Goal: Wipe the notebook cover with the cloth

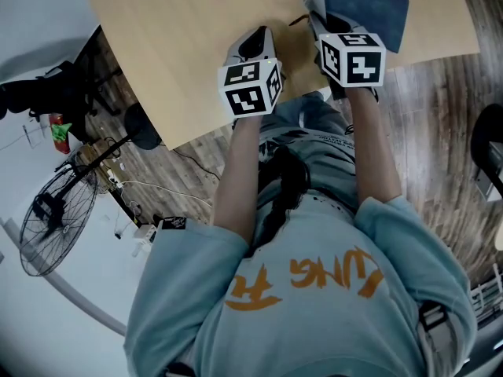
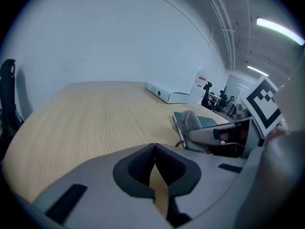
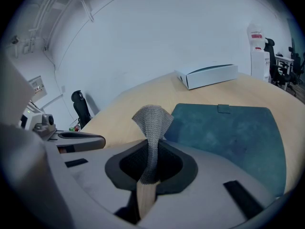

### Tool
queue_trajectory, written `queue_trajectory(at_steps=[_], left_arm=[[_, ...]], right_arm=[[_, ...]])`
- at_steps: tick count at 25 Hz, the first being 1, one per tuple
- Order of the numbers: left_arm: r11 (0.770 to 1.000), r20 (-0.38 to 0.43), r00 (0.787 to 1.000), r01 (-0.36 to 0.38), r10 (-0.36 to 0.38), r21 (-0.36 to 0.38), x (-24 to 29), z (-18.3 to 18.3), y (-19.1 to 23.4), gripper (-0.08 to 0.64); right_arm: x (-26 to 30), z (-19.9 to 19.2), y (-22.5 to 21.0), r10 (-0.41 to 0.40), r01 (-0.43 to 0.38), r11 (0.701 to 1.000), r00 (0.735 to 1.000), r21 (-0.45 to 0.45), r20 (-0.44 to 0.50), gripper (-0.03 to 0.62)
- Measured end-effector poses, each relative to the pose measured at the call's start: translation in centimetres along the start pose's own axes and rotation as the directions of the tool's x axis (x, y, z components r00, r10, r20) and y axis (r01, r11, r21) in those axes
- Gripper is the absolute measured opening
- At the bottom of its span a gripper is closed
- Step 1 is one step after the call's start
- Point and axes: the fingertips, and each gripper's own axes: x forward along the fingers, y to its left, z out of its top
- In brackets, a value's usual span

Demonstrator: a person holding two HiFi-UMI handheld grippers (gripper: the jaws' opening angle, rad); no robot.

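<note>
Nearest the lens in the right gripper view, the right gripper [image 3: 150, 168] has its jaws pressed together on a grey knit cloth [image 3: 151, 120], whose free end stands up in a fold ahead of the pads. Just beyond it lies the notebook [image 3: 228, 137], teal cover up and flat on the pale wooden table [image 2: 86, 113]. The cloth sits at the cover's near left corner, though I cannot tell whether it touches the cover. Beside it, the left gripper [image 2: 155, 168] — jaws closed with nothing between them — is over bare wood, clear of the notebook. A white box [image 3: 209, 75] lies well apart at the far side. So the cloth is in hand and at the notebook's edge. The wipe across the cover looks to be the part left to do — and nothing steadies the notebook for it.
</note>
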Motion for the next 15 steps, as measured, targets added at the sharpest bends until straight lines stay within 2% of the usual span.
queue_trajectory(at_steps=[15], left_arm=[[1.0, -0.017, 1.0, 0.014, -0.014, 0.021, 0.82, 0.13, -0.59, 0.017]], right_arm=[[-0.06, 0.1, -0.78, 0.01, -0.011, 0.999, 1.0, 0.03, 0.014, 0.028]])
